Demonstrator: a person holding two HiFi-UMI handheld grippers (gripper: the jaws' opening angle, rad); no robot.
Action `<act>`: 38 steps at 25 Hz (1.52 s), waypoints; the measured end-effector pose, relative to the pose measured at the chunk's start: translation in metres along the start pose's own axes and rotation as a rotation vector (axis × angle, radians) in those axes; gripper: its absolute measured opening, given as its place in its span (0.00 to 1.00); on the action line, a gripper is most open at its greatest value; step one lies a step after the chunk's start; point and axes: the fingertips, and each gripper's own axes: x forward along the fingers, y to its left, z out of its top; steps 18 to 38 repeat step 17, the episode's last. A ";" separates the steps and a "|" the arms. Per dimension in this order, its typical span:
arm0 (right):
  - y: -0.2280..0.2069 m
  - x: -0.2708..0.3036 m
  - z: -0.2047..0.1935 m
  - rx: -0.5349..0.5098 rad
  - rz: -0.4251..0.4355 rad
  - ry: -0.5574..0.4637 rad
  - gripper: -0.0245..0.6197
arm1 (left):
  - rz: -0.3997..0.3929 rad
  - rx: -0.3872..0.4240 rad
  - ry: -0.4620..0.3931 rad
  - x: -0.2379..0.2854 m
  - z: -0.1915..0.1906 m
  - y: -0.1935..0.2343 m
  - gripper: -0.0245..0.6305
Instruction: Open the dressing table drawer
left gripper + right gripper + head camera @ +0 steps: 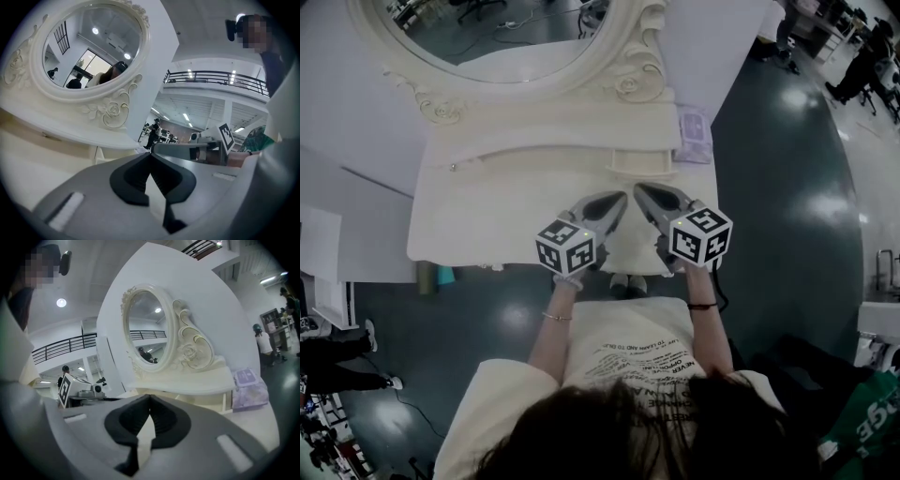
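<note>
Dark glossy floor (787,187); perhaps a balcony railing (215,75).

Matt cream-painted dressing table (487,216), glossy dark floor (787,169)

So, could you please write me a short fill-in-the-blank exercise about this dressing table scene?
The left gripper and the right gripper both have their jaws ____, holding nothing.
The purple pack lies at the dressing table's ____ end in the head view.
The mirror is ____ in shape.
Missing: shut; right; oval.
</note>
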 end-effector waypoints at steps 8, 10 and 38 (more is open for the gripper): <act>-0.002 0.001 -0.001 -0.003 0.003 -0.002 0.04 | 0.004 0.005 -0.006 0.000 0.002 0.002 0.04; -0.002 0.001 -0.001 -0.002 0.002 -0.003 0.04 | 0.005 0.001 -0.007 0.000 0.002 0.003 0.04; -0.004 0.000 0.002 0.004 0.000 -0.009 0.04 | 0.003 0.001 -0.006 0.001 0.003 0.002 0.04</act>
